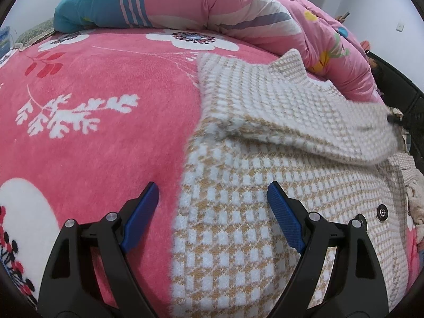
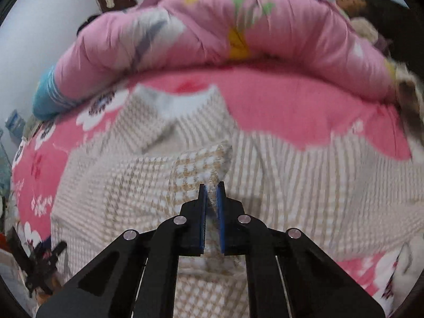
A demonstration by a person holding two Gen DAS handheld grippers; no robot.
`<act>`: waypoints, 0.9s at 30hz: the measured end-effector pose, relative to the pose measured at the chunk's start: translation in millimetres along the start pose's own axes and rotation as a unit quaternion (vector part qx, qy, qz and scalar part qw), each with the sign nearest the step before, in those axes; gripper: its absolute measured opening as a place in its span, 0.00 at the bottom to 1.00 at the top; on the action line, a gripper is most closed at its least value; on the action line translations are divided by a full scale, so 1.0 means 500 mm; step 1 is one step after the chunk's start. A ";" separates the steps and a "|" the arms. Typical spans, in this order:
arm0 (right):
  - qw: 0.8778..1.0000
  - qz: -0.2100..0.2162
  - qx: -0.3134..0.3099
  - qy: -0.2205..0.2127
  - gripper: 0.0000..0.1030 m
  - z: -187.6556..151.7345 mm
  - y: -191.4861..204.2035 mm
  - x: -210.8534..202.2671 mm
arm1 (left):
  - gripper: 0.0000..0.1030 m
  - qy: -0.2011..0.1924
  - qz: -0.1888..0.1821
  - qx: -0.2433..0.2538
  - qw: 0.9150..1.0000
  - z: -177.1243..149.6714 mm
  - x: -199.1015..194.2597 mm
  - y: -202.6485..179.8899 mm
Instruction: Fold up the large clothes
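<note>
Knitted cream-and-tan checked cardigan (image 1: 265, 212) lies spread on the bed, on top of the pink fleece blanket with white flowers and leaf sprigs (image 1: 106, 132), and I take that blanket as my landmark.

From my left wrist camera, the blanket's bare pink pile fills the left side, with a white leaf sprig near its middle. The left gripper (image 1: 213, 217) hangs over the cardigan's left edge with its blue-padded fingers (image 1: 140, 217) spread wide; one finger is above the blanket, the other above the knit, and nothing is between them. Right of that edge the cardigan covers the blanket. A sleeve or flap (image 1: 304, 111) of the same knit lies folded across its upper part, running off to the right where it blurs. A round metal snap button (image 1: 381, 212) sits on the cardigan near its right border. Along the blanket's far edge rests a rolled pink quilt with blue and striped patches (image 1: 212, 5).

From my right wrist camera, which is blurred, the blanket shows at left and again behind the cardigan (image 2: 132, 185). The right gripper (image 2: 212, 188) has its fingers pressed nearly together on a raised fold of the knit (image 2: 204, 161), pinching it at about the cardigan's middle. To the right the knit runs on in pale stripes, over the blanket (image 2: 291, 111). The pink quilt (image 2: 238, 31) bulges along the blanket's far side.
</note>
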State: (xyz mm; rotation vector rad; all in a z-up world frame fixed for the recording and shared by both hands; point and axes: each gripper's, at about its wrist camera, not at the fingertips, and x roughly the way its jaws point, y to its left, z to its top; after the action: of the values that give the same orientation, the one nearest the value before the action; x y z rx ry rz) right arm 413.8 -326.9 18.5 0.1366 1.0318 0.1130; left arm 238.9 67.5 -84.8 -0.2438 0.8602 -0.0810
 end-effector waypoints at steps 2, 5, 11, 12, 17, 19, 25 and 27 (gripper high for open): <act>0.999 -0.028 -0.014 0.006 0.08 0.004 0.008 0.022 | 0.79 0.000 -0.001 -0.001 1.000 0.000 0.000 0.001; 0.994 -0.089 -0.033 0.057 0.08 -0.024 0.000 0.108 | 0.79 -0.001 -0.003 -0.002 1.000 -0.001 -0.001 0.002; 0.993 -0.109 -0.007 0.047 0.16 -0.049 -0.027 0.116 | 0.79 0.000 -0.002 0.001 1.000 -0.003 0.000 0.000; 0.992 -0.124 -0.013 0.023 0.17 -0.040 -0.020 0.088 | 0.79 0.000 -0.002 0.002 1.000 -0.003 0.000 -0.001; 0.997 -0.043 -0.056 -0.026 0.37 -0.036 0.034 0.021 | 0.79 0.001 0.002 0.004 1.000 -0.003 0.004 -0.005; 0.997 -0.003 -0.078 -0.007 0.47 -0.060 0.053 0.043 | 0.79 0.002 0.002 0.004 1.000 -0.001 0.003 -0.008; 0.993 -0.019 -0.101 0.055 0.61 -0.128 0.043 0.128 | 0.79 0.001 -0.025 -0.002 1.000 0.054 -0.049 -0.020; 0.993 -0.036 -0.101 0.055 0.61 -0.120 0.050 0.100 | 0.79 -0.016 -0.033 0.005 0.999 0.096 -0.074 -0.037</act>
State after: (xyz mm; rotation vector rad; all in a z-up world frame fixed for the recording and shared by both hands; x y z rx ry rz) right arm 386.8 -290.5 -50.2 -0.0914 1.1282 0.1592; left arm 251.8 64.4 -22.9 -0.2639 0.8193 -0.1422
